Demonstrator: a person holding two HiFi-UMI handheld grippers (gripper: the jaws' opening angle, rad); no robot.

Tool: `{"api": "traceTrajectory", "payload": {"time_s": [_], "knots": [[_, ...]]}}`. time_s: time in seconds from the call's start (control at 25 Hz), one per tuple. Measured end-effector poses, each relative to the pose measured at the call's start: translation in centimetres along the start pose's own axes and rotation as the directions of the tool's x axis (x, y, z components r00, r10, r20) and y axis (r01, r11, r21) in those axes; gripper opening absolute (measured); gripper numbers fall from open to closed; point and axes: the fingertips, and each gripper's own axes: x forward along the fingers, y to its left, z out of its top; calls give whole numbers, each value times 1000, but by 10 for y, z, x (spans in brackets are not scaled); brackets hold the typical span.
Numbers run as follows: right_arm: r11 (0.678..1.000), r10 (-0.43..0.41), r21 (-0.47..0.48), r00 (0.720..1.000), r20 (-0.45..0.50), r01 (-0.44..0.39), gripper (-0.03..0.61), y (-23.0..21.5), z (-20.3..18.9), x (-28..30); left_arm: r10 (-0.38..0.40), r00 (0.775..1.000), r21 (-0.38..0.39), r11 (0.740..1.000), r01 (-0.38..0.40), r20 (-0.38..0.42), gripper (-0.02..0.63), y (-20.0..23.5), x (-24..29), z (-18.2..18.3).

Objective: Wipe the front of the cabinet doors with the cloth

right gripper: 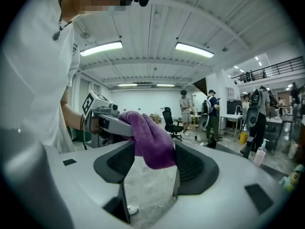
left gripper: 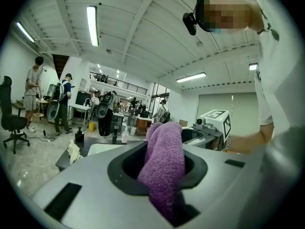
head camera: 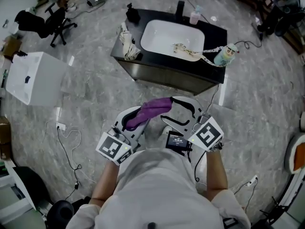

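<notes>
A purple cloth point(head camera: 153, 109) is pinched in my left gripper point(head camera: 135, 121), whose jaws are shut on it; in the left gripper view the cloth point(left gripper: 164, 166) bulges up out of the jaws. Its free end point(right gripper: 151, 144) hangs at the mouth of my right gripper point(head camera: 183, 114), which stands wide open with neither pad pressing on the cloth. Both grippers are held close to the person's chest, side by side. The black cabinet point(head camera: 167, 76) with a white sink point(head camera: 167, 36) on top stands ahead across the floor, its front doors facing me.
On the cabinet top are a crumpled pale rag point(head camera: 127, 44), a pink bottle point(head camera: 194, 15) and a small toy figure point(head camera: 225, 55). A white box point(head camera: 33, 78) and an office chair point(head camera: 52, 20) stand at the left. Cables point(head camera: 71, 151) lie on the floor. People stand in the background.
</notes>
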Motion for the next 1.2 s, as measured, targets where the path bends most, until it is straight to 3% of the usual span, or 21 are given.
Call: {"api": "traceTrajectory", "payload": {"time_s": [0.2,0.28,0.36,0.6,0.68,0.92,1.08,1.2], "knots": [[1000,-25,-19,997,-77,24,243,-7,-5,29,-144,989,-15,990,143,-33,91,11,17,-6],[997,-75,0,996,-54,75,150,-13,-1,37,-183,982,-27,983,182,-42,92,21,20,-8],[990,-127,60,992,-14,128,94,-20,7,46,-211,977,-30,977,210,-36,97,35,21,-5],[957,-239,168,971,-11,238,83,-31,14,93,-238,971,-25,971,237,-19,157,92,8,-5],[941,-277,194,960,-25,277,83,-35,13,106,-221,975,-28,975,221,-19,190,115,-4,-6],[880,-378,276,922,-84,386,83,-51,0,132,-88,996,-1,996,88,-12,198,194,-40,-9],[874,-371,301,924,-93,381,83,-58,-7,138,36,999,-13,999,-36,7,198,223,-62,0],[876,-355,314,930,-97,367,83,-71,-21,140,146,989,-3,989,-146,28,195,229,-76,9]]}}
